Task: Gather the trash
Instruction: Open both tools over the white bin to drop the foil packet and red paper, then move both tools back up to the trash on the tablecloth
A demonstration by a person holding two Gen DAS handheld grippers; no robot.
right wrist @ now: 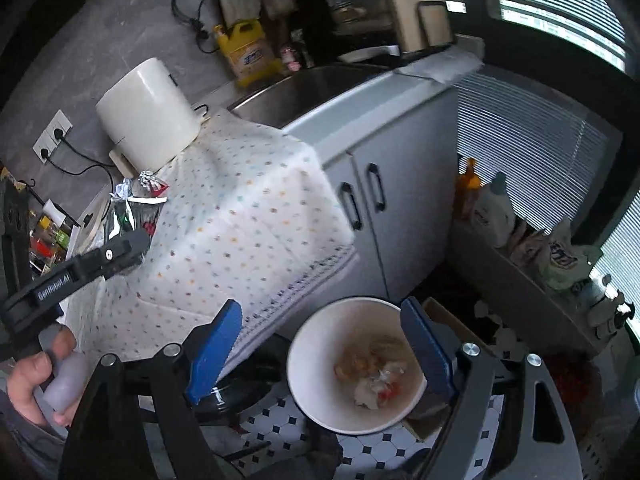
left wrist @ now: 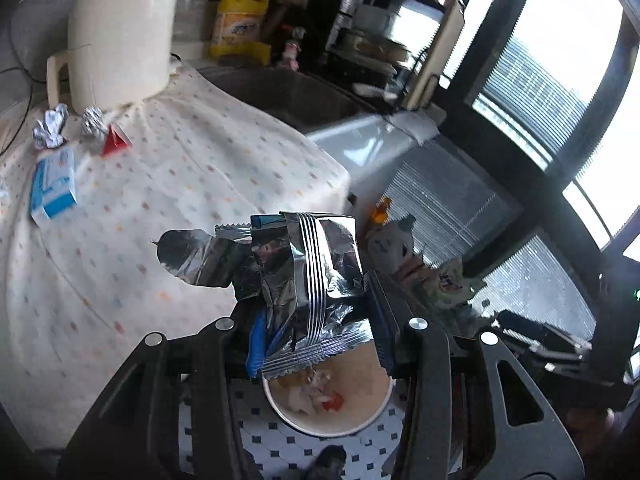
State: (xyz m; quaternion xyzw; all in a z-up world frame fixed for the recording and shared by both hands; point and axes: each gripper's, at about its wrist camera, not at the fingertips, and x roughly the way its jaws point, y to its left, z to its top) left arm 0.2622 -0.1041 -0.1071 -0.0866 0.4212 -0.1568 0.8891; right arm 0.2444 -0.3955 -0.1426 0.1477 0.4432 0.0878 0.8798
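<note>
Blue-padded jaws of the left gripper (left wrist: 316, 312) clamp a crumpled silver foil wrapper (left wrist: 304, 276), holding it above the white bin (left wrist: 376, 412) on the tiled floor (left wrist: 280, 448), where scraps already lie. Over that bin (right wrist: 304, 356), the right gripper (right wrist: 320, 348) hangs with its jaws wide apart and nothing between them. Far left on the dotted cloth (left wrist: 180, 184) remain two foil balls (left wrist: 50, 126), a red scrap (left wrist: 114, 140) and a blue carton (left wrist: 54, 186), near a cream appliance (left wrist: 120, 36).
</note>
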